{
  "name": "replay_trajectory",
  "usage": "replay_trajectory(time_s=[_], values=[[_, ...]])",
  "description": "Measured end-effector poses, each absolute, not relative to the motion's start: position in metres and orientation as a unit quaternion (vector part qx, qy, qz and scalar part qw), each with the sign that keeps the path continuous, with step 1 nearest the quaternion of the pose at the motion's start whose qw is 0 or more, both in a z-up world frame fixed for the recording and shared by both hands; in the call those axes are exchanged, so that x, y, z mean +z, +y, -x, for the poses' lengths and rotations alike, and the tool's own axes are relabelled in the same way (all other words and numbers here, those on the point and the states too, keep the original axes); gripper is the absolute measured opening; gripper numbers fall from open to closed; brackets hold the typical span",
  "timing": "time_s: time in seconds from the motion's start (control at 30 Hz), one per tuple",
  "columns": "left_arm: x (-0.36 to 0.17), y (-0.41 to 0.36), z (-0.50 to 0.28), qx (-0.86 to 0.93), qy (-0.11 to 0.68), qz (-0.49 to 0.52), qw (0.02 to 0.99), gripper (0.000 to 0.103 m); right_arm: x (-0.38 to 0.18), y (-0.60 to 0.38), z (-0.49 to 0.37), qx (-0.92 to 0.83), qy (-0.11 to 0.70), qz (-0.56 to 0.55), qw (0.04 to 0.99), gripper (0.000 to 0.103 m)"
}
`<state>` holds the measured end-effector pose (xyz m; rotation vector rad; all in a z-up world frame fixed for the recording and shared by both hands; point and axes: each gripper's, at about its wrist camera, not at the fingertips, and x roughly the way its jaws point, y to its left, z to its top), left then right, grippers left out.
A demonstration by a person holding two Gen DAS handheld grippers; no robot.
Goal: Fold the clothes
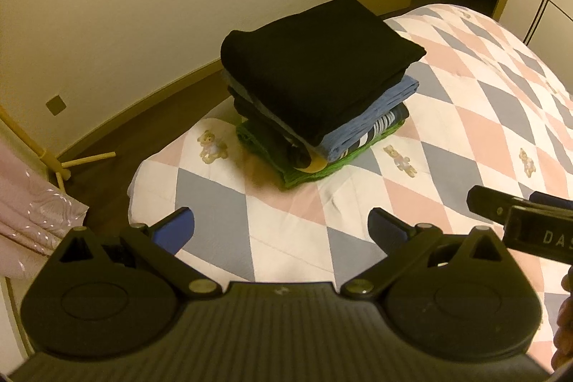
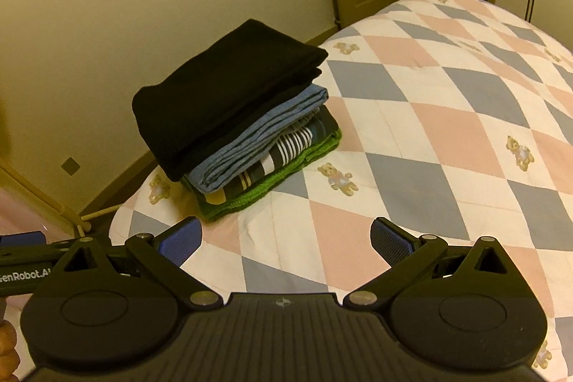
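Both my left claw and right claw hang spread and empty before the neat stack of folded cotton clothes on the checked quilted bed; I'd leave it undisturbed.

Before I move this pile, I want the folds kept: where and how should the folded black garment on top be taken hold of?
Probably grip the folded black garment at its rounded near fold, coming low from the near side. That edge is one thick closed roll overhanging the blue folded cloth, so layers stay together. Both grippers, left and right, are open and face it.
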<state>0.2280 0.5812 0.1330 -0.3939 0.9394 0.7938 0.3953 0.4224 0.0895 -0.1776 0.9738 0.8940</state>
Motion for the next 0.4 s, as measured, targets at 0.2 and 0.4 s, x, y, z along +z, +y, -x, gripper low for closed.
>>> replay_trajectory(time_s=[0.2, 0.4], values=[[0.142, 0.571, -0.222, 0.369, 0.427, 0.184, 0.805, 0.102, 0.101, 0.415, -0.390, 0.418, 0.440, 0.075, 0.791, 0.103], [0.157, 0.558, -0.210, 0.377, 0.405, 0.164, 0.817, 0.102, 0.112, 0.405, -0.381, 0.428, 0.428, 0.069, 0.793, 0.103]])
